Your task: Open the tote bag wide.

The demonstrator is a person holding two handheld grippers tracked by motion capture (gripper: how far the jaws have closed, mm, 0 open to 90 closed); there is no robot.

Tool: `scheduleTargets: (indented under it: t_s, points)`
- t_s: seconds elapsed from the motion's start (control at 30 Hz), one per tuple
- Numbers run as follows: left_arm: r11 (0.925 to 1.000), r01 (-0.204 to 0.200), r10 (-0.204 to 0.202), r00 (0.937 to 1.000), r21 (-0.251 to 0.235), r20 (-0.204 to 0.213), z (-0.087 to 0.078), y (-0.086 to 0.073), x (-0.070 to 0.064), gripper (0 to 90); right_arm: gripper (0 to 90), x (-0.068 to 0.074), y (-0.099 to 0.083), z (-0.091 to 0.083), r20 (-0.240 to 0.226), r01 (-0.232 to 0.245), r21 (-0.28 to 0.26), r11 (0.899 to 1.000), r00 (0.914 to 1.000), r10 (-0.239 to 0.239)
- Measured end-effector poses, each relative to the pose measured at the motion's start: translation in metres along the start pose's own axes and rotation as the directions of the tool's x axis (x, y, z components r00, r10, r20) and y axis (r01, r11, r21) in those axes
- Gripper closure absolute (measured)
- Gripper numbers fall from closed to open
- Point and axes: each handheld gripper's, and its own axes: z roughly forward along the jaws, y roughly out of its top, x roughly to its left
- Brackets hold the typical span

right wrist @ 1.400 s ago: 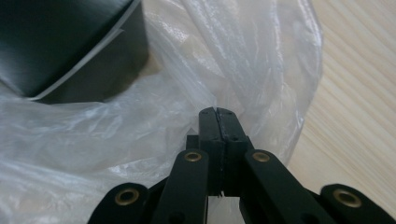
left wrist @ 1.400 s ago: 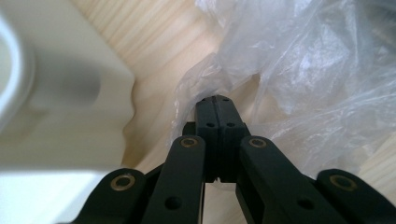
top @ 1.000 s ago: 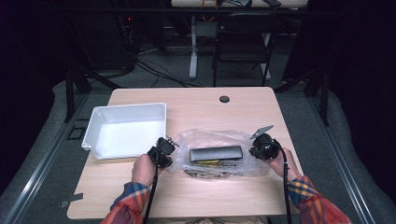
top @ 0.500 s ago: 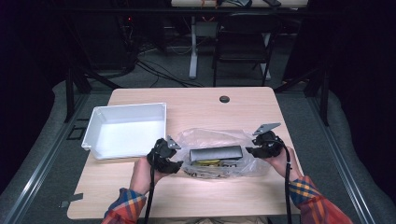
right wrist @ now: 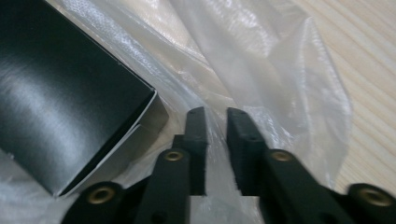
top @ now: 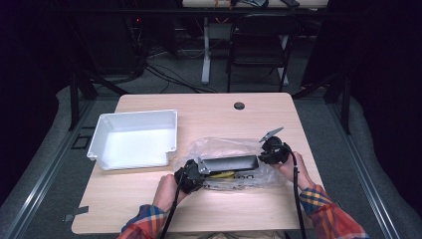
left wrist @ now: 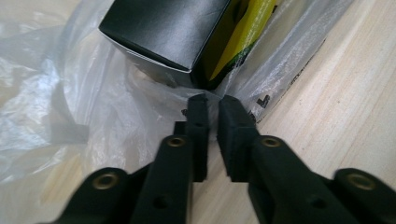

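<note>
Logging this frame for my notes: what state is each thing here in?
Plastic bag: crumpled, lying on the table, box inside.
Black box: inside the bag, end flap ajar.
White tray: empty, upright.
Left gripper: pinching bag film.
Right gripper: pinching bag film.

The surface (top: 209,114) is pale wood with a fine straight grain, matt. The bag (left wrist: 70,102) is thin clear plastic, crinkled and shiny. Inside it, the box (right wrist: 56,107) looks like black card with a brushed, satin sheen. The tray (top: 134,139) is smooth white plastic. The jaws are matt black, slightly grainy, with brass-coloured rivets.
</note>
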Motion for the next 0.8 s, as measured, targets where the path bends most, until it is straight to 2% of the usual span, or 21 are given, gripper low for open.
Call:
scheduleTargets:
  t_s: [0.03,0.1,0.13,0.23,0.33,0.4,0.53,0.6,0.63,0.67,0.73,0.8]
  points:
    - [1.0000,0.000,0.000,1.0000,0.004,0.008,0.001,0.000,0.000,88.1,83.8,0.000,0.001,0.000,0.003,0.015,0.021,1.000,0.9999,-0.015]
    - [1.0000,-0.004,0.004,0.9997,0.006,0.022,0.002,-0.002,0.000,89.8,88.1,0.001,0.004,0.003,0.019,0.012,0.025,1.000,0.9997,-0.013]
    - [0.9997,-0.017,0.016,0.9987,0.016,0.049,0.001,-0.003,0.000,90.0,89.2,0.002,0.005,0.004,0.028,0.001,0.021,1.000,0.9996,-0.001]
    - [0.9995,-0.027,0.026,0.9963,0.019,0.082,0.000,-0.004,-0.001,90.0,90.0,0.001,0.008,0.009,0.054,-0.027,0.009,1.000,0.9982,0.027]
    - [0.9978,-0.059,0.055,0.9921,0.032,0.113,0.000,-0.006,-0.005,90.0,90.0,0.000,0.012,0.011,0.077,-0.051,0.005,0.999,0.9957,0.051]
    - [0.9939,-0.104,0.099,0.9858,0.036,0.136,0.000,-0.008,-0.008,90.0,90.0,0.000,0.014,0.013,0.100,-0.065,0.003,0.998,0.9929,0.064]
    - [0.9898,-0.128,0.117,0.9813,0.062,0.153,-0.002,-0.009,-0.009,90.0,90.0,0.000,0.016,0.015,0.135,-0.085,-0.005,0.996,0.9872,0.085]
    - [0.9907,-0.120,0.110,0.9831,0.063,0.146,-0.003,-0.011,-0.006,90.0,90.0,0.000,0.016,0.013,0.147,-0.091,0.002,0.996,0.9851,0.090]
    - [0.9895,-0.128,0.117,0.9830,0.068,0.142,-0.004,-0.012,-0.004,90.0,90.0,0.000,0.015,0.013,0.140,-0.100,-0.002,0.995,0.9852,0.099]
    - [0.9898,-0.123,0.113,0.9857,0.072,0.125,-0.004,-0.012,-0.002,90.0,90.0,0.000,0.014,0.011,0.133,-0.096,0.010,0.995,0.9867,0.094]
    - [0.9894,-0.120,0.110,0.9875,0.082,0.112,-0.004,-0.013,0.003,90.0,90.0,0.001,0.013,0.008,0.075,-0.118,0.007,0.993,0.9903,0.117]
    - [0.9911,-0.105,0.096,0.9906,0.083,0.097,-0.005,-0.015,0.008,90.0,90.0,0.005,0.011,0.005,0.051,-0.106,-0.003,0.994,0.9930,0.106]
